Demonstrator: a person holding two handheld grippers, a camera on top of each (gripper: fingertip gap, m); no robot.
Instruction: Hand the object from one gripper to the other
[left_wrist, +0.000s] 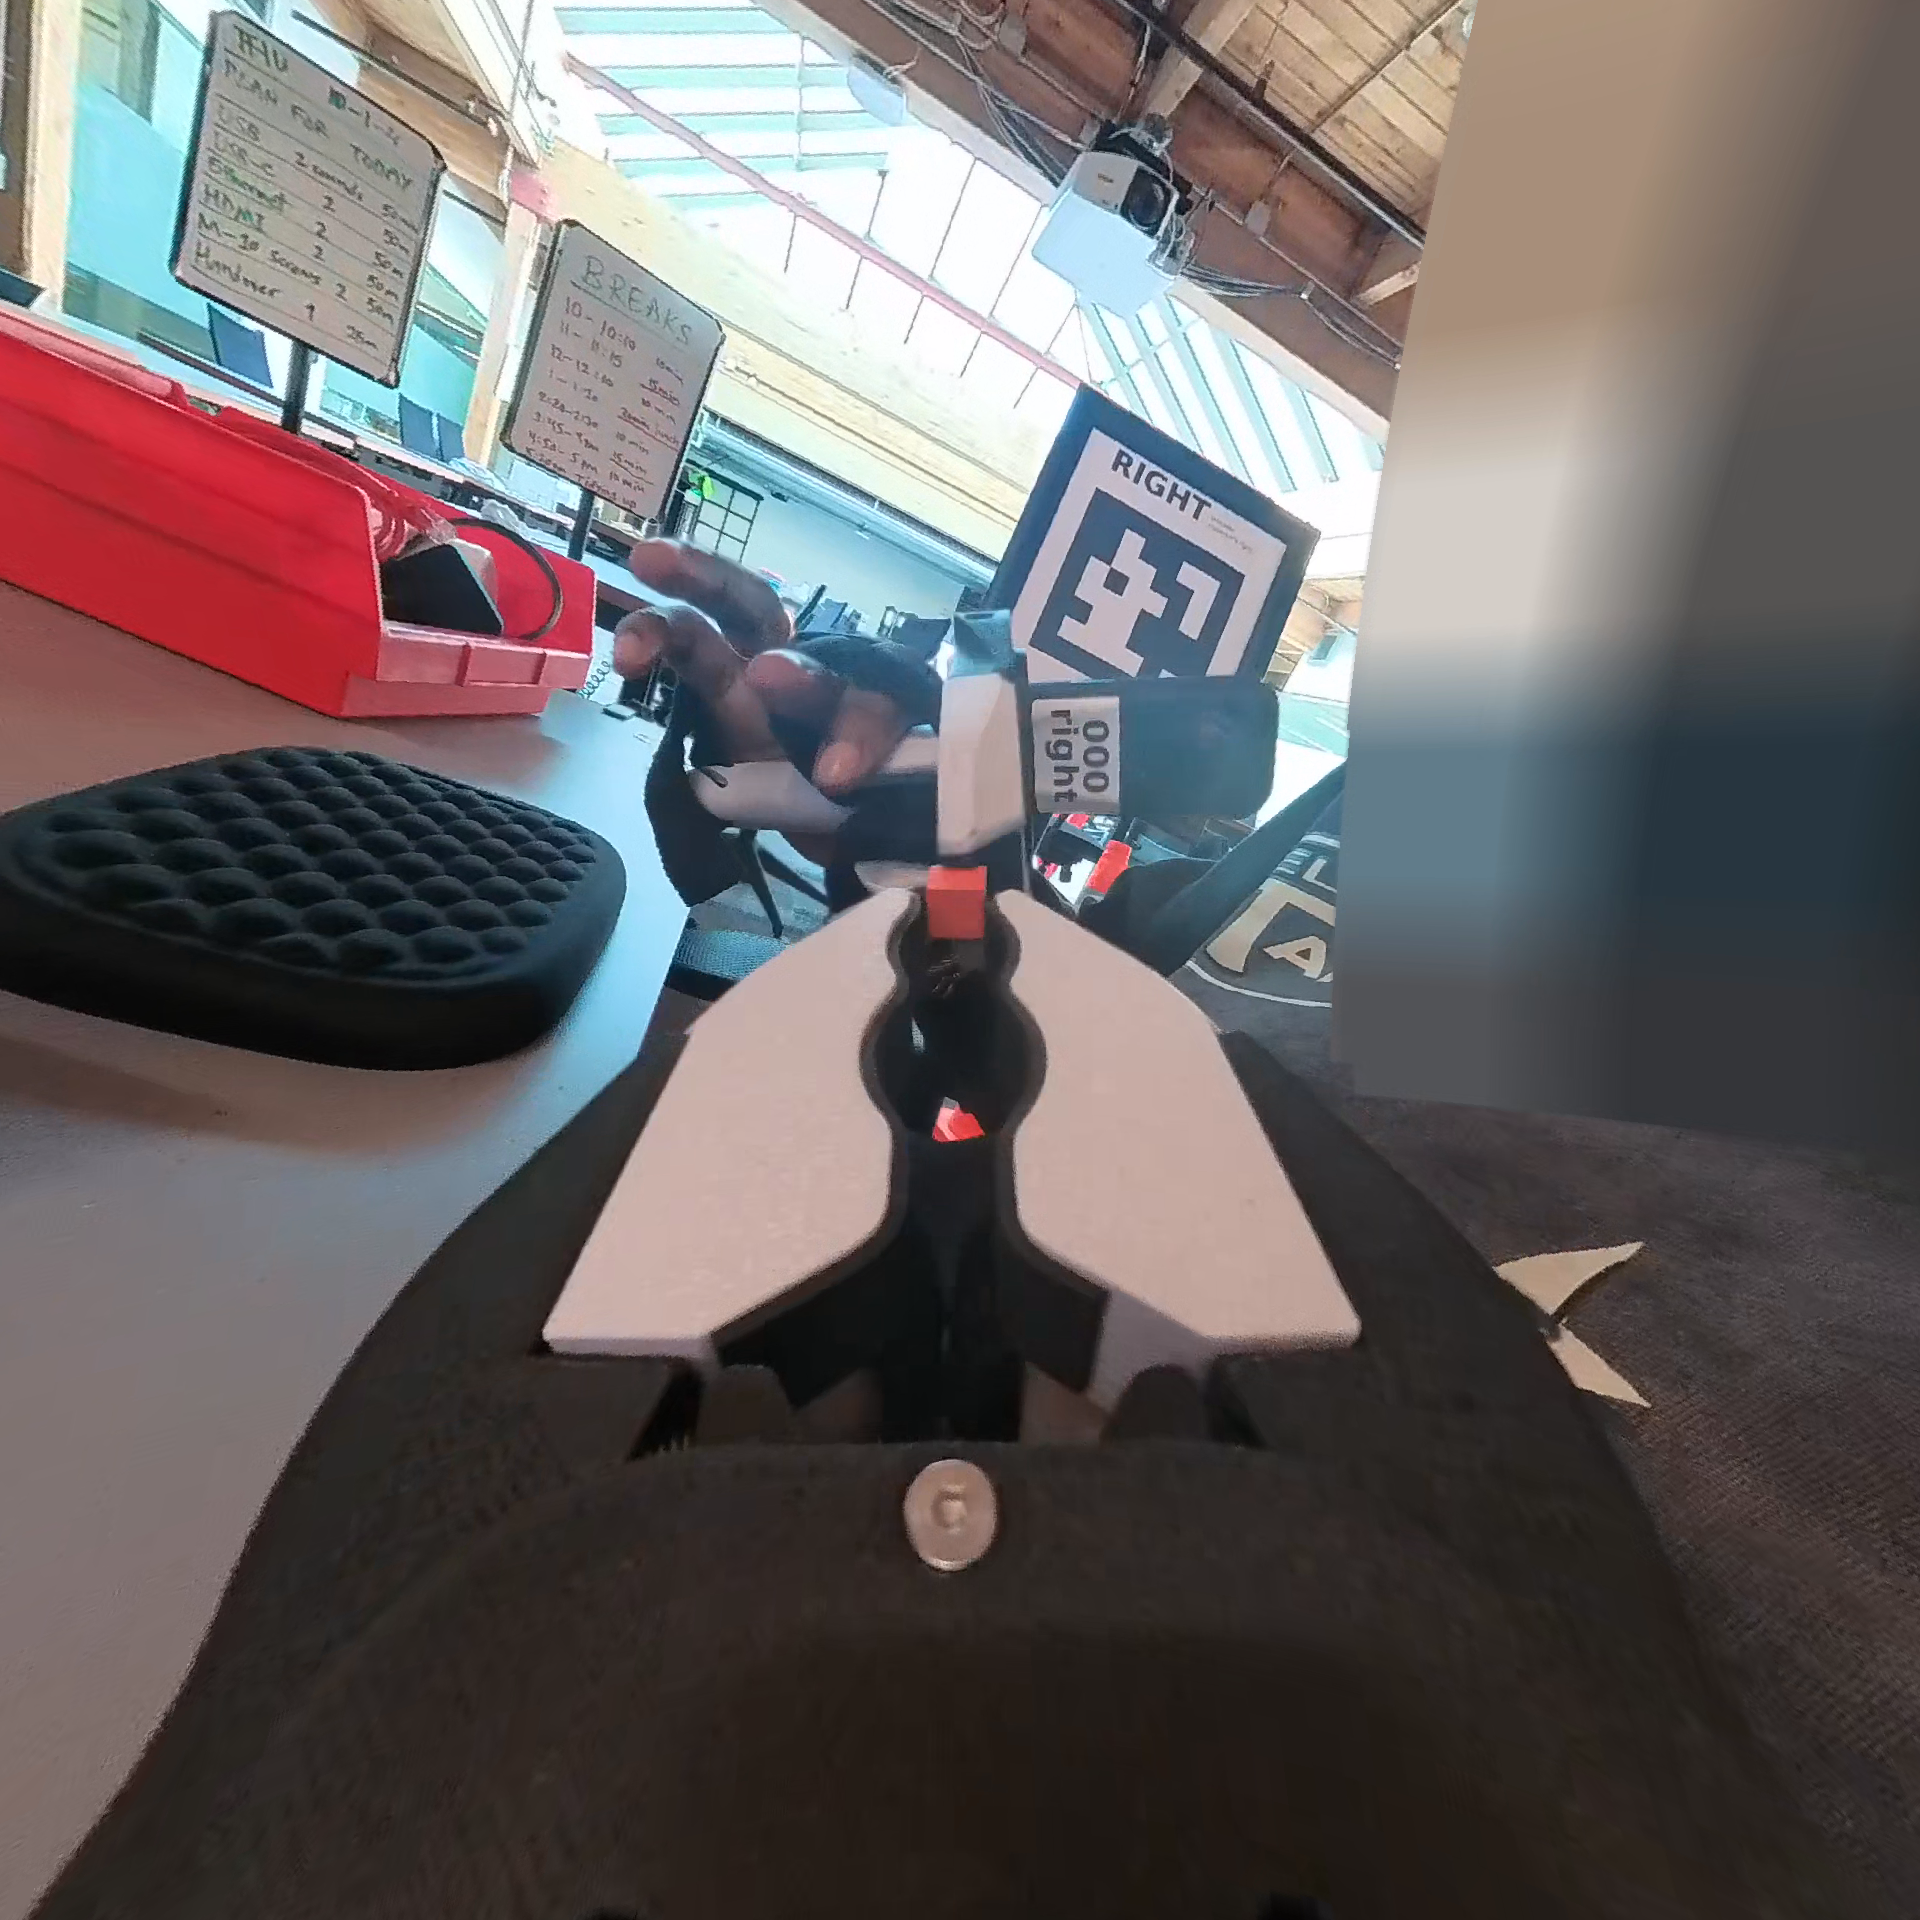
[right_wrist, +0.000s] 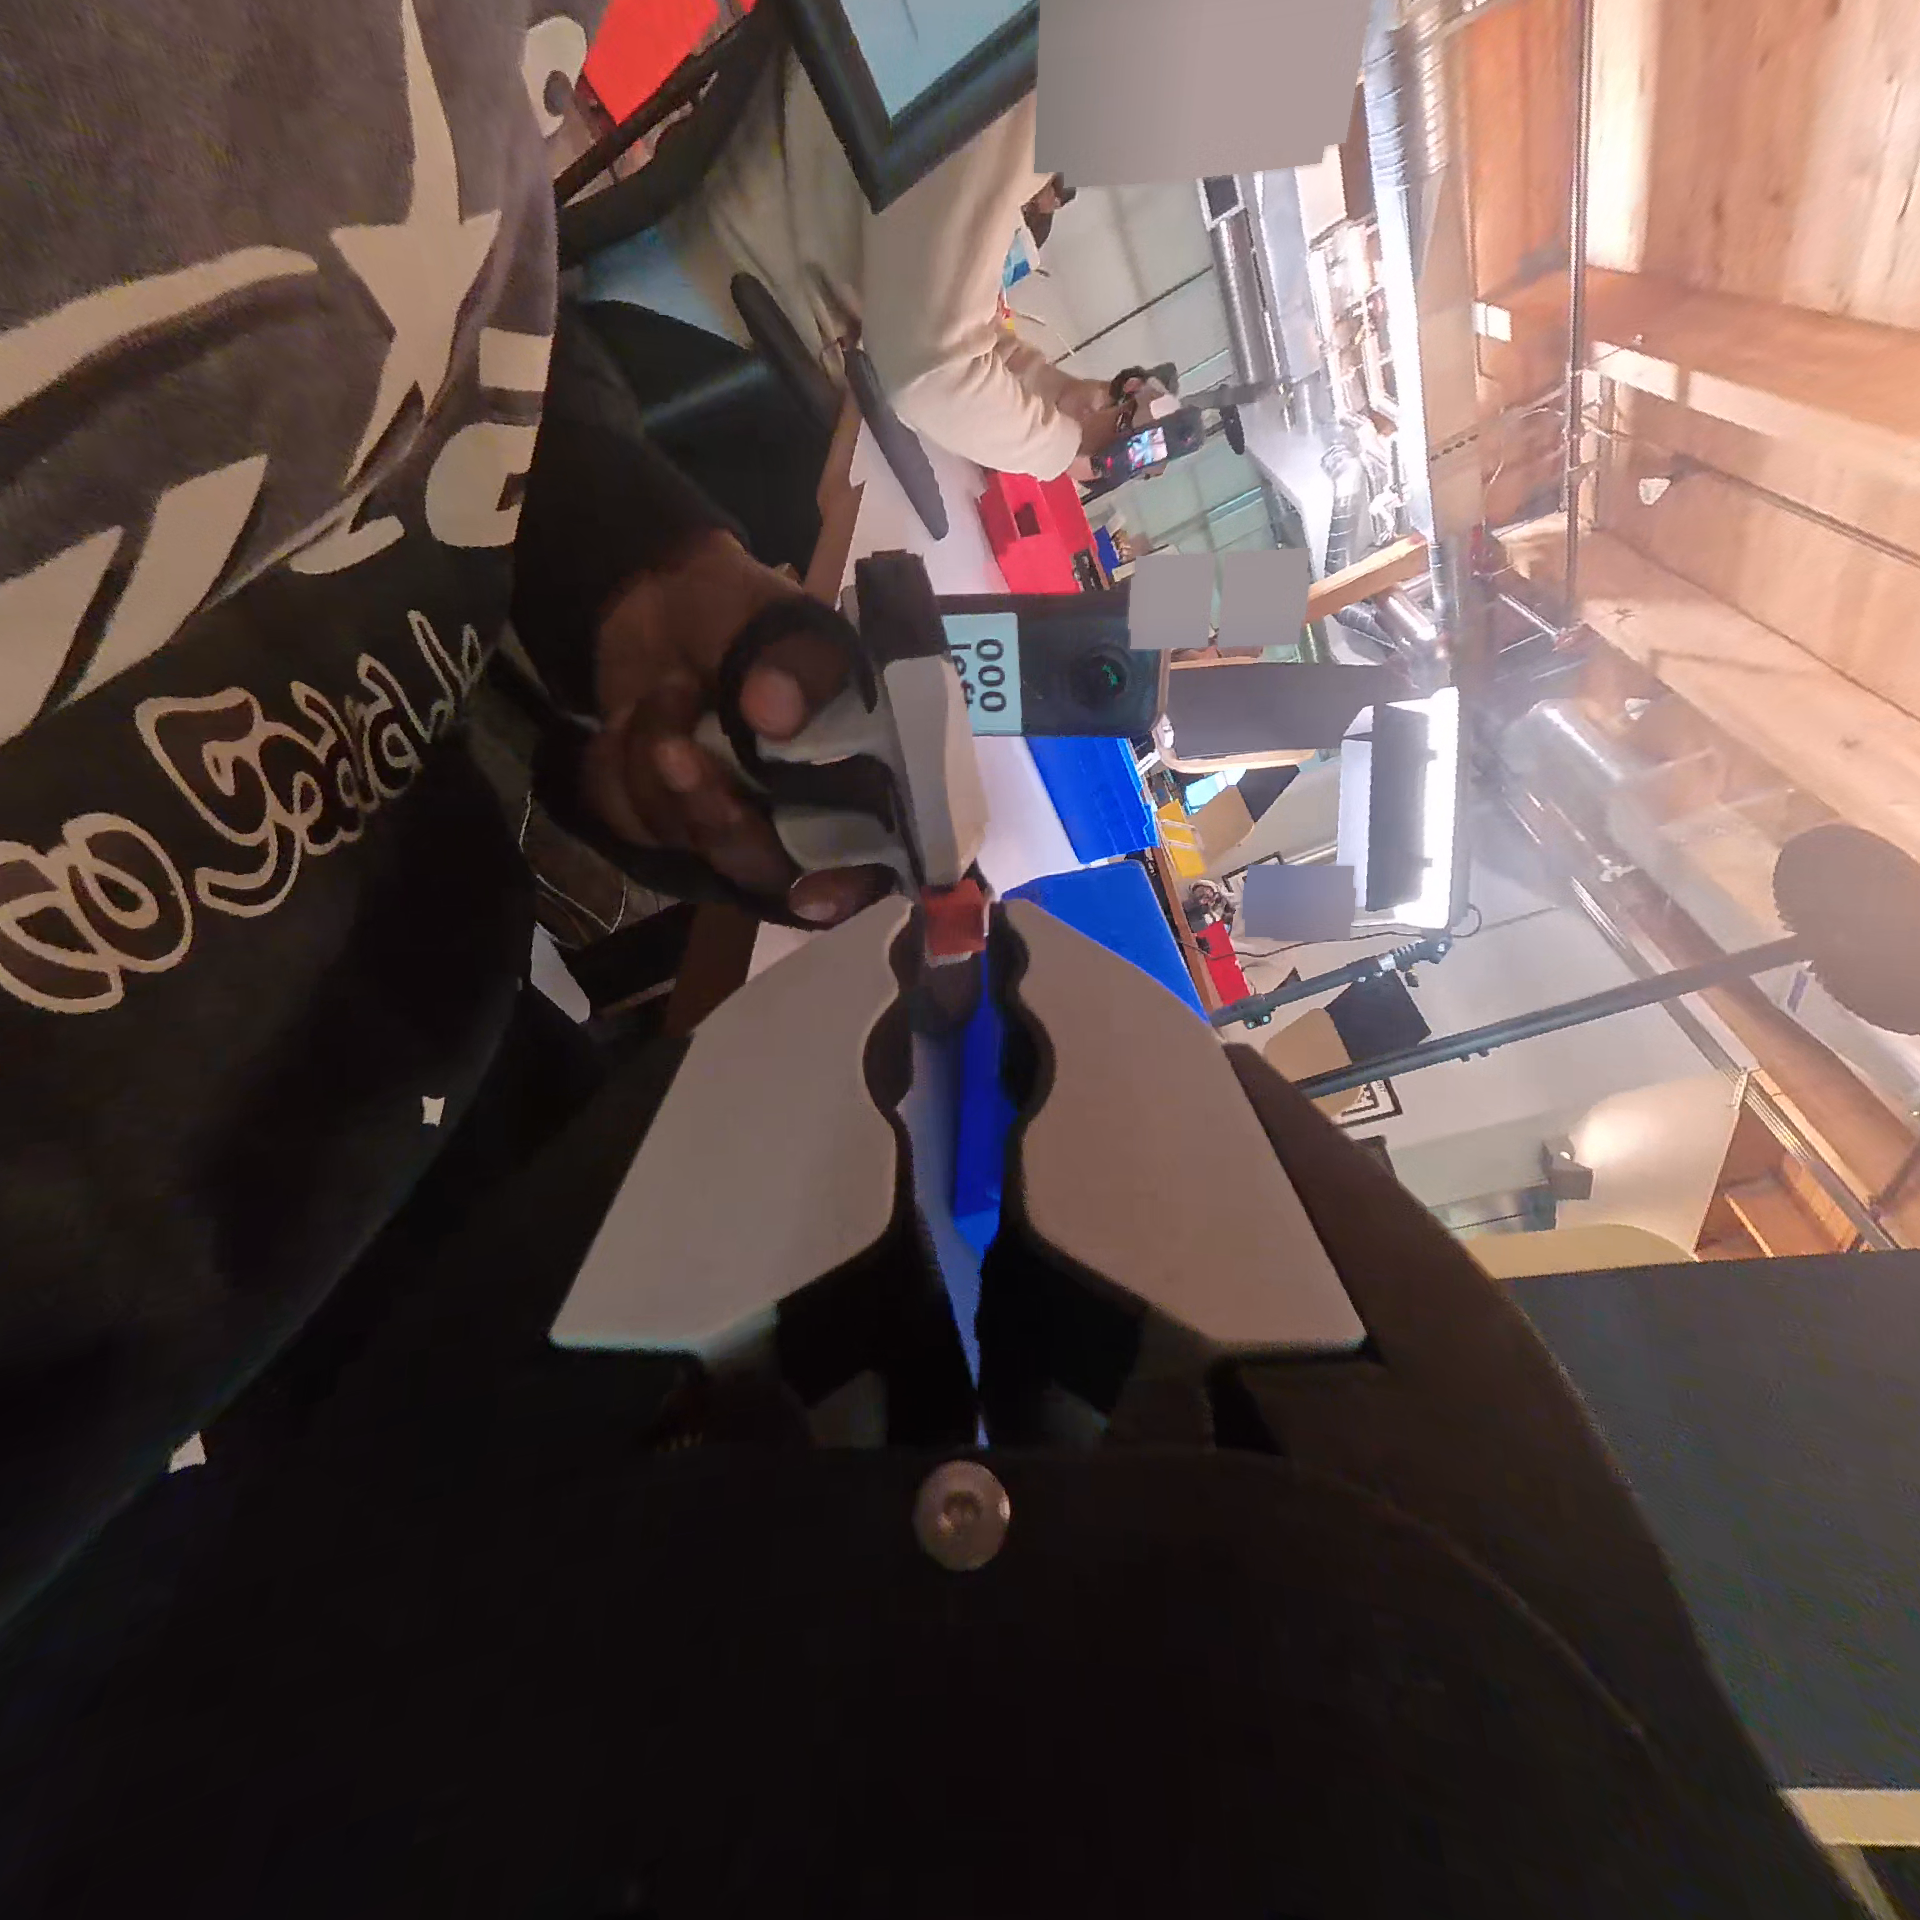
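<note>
The red block sat pinched at the tips of the left gripper, whose fingers were closed on it, above the worktop edge. The right gripper met the block from the opposite side. In the right wrist view its fingers bracketed the block with a narrow gap showing on one side; whether they already clamped it could not be determined. Procedure, as judged: the receiving fingers should have closed squarely on the free faces of the block. The left fingers should have released only once that clamp was firm. A premature release risked dropping the block.
</note>
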